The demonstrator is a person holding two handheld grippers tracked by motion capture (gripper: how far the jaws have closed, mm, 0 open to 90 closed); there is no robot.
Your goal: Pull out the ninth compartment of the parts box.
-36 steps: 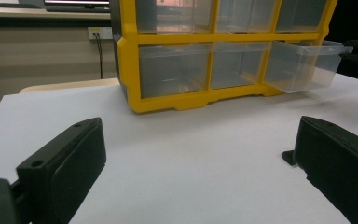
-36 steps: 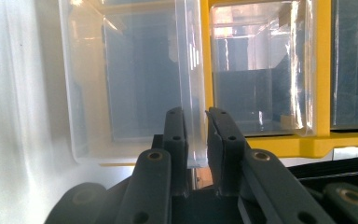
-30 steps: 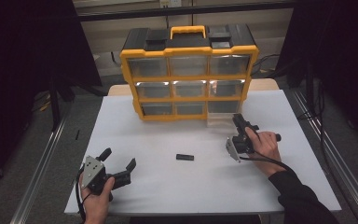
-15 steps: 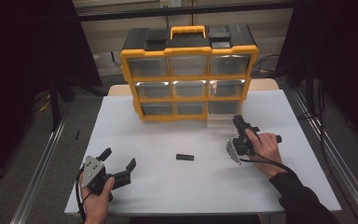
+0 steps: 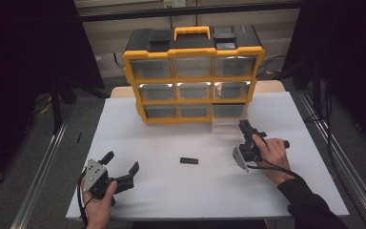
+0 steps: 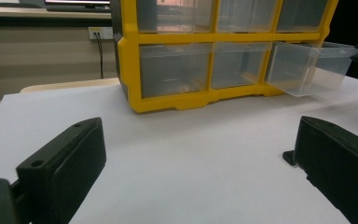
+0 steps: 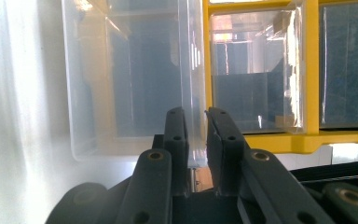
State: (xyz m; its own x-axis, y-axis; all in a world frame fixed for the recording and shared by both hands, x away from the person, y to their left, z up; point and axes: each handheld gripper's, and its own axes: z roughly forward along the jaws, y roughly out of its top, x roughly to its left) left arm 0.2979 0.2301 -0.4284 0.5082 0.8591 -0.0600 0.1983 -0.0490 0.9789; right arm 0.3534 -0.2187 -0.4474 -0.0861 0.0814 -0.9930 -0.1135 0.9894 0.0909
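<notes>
A yellow and black organizer (image 5: 193, 76) with clear drawers stands at the back of the white table (image 5: 171, 191). Its bottom right clear drawer (image 5: 226, 125) is pulled out over the table. My right gripper (image 5: 243, 126) is shut on that drawer's front edge; in the right gripper view the clear drawer (image 7: 121, 79) wall sits pinched between the jaws of the right gripper (image 7: 196, 121). My left gripper (image 5: 121, 162) rests at the front left, open and holding nothing. The left gripper view shows the left gripper (image 6: 196, 154) facing the organizer (image 6: 130, 70) and the pulled-out drawer (image 6: 307, 67).
A small flat black piece (image 5: 188, 161) lies on the table between the two grippers. Metal rails run along the floor on both sides of the table. Dark curtains hang left and right.
</notes>
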